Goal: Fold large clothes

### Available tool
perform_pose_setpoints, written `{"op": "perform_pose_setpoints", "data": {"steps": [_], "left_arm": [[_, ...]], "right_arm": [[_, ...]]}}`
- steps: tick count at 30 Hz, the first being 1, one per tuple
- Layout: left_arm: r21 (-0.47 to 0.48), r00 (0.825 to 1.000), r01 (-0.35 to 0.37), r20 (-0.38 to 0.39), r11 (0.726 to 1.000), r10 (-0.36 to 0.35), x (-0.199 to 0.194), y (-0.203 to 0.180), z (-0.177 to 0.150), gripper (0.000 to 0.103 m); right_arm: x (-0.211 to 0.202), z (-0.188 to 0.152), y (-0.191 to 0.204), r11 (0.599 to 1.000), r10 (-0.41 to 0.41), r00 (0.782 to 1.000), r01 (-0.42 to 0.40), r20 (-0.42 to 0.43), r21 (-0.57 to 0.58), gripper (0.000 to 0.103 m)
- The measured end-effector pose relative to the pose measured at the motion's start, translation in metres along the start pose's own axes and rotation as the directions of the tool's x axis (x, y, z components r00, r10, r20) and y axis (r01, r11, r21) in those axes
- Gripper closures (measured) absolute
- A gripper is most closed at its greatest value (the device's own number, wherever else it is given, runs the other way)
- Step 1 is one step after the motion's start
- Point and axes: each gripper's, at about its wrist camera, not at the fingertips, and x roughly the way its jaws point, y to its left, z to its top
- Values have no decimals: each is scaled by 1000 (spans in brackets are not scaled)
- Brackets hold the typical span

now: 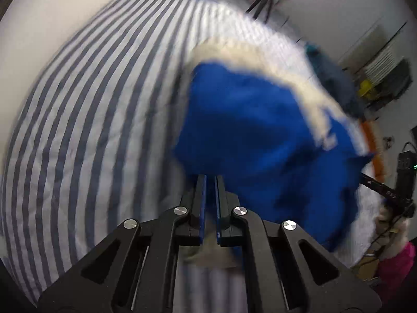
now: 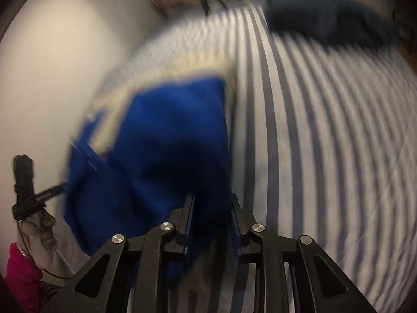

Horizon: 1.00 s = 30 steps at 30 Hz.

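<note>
The blue garment [image 1: 260,135], edged with a cream lining [image 1: 250,52], hangs bunched over the striped bedsheet [image 1: 78,130], strung between the two grippers. The left gripper [image 1: 210,180] has its jaws nearly together and pinches an edge of the cloth at their tips. The right gripper [image 2: 212,198] holds its jaws a little wider, with a thicker fold of the blue fabric caught between them. Both views are smeared, so the grip cannot be judged finely.

The risk here is a lopsided fold — the thin pinch on the left could slip as the cloth meets the bed, letting that corner drop short. The cream lining could also roll under and crease. A dark garment [image 2: 331,26] lies well apart at the far side of the bed.
</note>
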Motion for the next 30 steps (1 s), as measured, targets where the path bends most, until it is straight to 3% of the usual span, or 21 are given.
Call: {"op": "perform_pose_setpoints", "data": {"steps": [1, 2, 7, 9, 12, 15, 18, 23, 26, 28, 30], "left_arm": [[-14, 1000, -24, 0, 1000, 24, 3, 6, -6, 82], [-27, 999, -31, 6, 999, 31, 1, 10, -8, 78], [-65, 997, -49, 56, 997, 53, -32, 26, -12, 78], [-71, 995, -11, 99, 997, 18, -50, 25, -14, 78], [-51, 988, 44, 152, 998, -36, -71, 16, -14, 78], [-18, 977, 128, 176, 992, -123, -82, -4, -18, 78], [53, 976, 155, 150, 986, -161, -73, -34, -17, 78], [92, 984, 143, 95, 985, -151, -43, -50, -10, 78], [42, 996, 87, 32, 995, -88, -15, -32, -13, 78], [-33, 988, 154, 18, 987, -154, 1, -10, -19, 78], [-53, 984, 178, 12, 983, -177, 0, -5, -18, 79]], "right_arm": [[0, -6, 1, 1000, -8, 1000, 8, 10, 2, 80], [-4, -8, 3, 1000, -15, 1000, 15, 12, -9, 80], [-47, -13, 16, 996, -52, 993, 61, 109, -72, 77], [-67, -15, 26, 994, -21, 985, 38, 169, -102, 76], [-86, -19, 51, 978, 98, 969, -52, 226, -202, 76], [-79, -17, 80, 947, 163, 963, -91, 215, -308, 76], [-56, -11, 100, 930, 151, 970, -73, 192, -361, 77], [-25, 6, 85, 963, 99, 980, -50, 174, -266, 71], [3, 5, 60, 987, 86, 993, -74, 78, -145, 63], [16, -2, 44, 986, 152, 987, -147, 59, -73, 63], [11, -1, 44, 985, 161, 986, -158, 38, -76, 63]]}}
